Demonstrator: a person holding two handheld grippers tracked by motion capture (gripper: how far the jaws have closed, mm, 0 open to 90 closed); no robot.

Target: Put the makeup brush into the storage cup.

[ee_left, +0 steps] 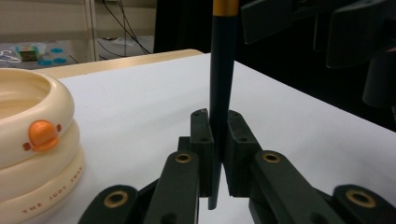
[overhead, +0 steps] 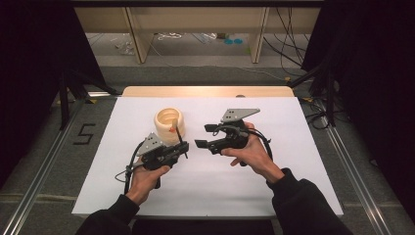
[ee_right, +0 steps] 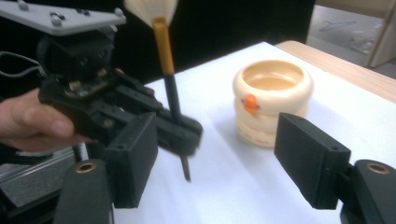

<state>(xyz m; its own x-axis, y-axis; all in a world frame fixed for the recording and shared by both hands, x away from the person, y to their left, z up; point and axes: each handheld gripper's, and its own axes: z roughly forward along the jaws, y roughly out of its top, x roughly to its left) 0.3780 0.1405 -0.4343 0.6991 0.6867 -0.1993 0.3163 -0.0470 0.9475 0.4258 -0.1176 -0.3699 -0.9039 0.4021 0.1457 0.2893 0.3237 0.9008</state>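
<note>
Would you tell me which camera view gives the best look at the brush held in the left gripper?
The right gripper view: it shows the brush from pale bristles past the orange band to the dark handle's end. The left gripper view shows the handle clamped by the left gripper, bristles cut off. The high view shows a thin dark stick.

A table (overhead: 274, 186) with a white top holds one thing: a cream round pot (overhead: 169, 125) with an orange knob, standing left of the middle, toward the far side.
</note>
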